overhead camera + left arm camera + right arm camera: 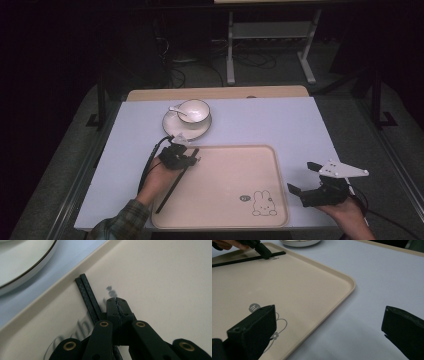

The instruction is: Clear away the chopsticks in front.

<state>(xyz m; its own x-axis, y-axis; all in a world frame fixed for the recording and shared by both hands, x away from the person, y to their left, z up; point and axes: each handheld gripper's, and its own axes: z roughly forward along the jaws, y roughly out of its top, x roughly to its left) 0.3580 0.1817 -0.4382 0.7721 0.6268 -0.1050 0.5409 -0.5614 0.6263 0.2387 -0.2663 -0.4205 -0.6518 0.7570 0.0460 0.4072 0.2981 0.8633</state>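
The right tool (306,179) waits wide open, just off the tray's (235,220) right side. The chopsticks (172,189) lie along the tray's left edge, pointing away. The left tool (196,158), far nearer them, looks pinched shut, maybe on the sticks. Past the tray sits a bowl (194,111).

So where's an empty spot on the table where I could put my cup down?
The tray is mostly bare between the chopsticks along its left edge and the bunny picture. The table is also bare right of the bowl on its plate. It is crowded around the left tool, and the right tool takes up the near right corner.
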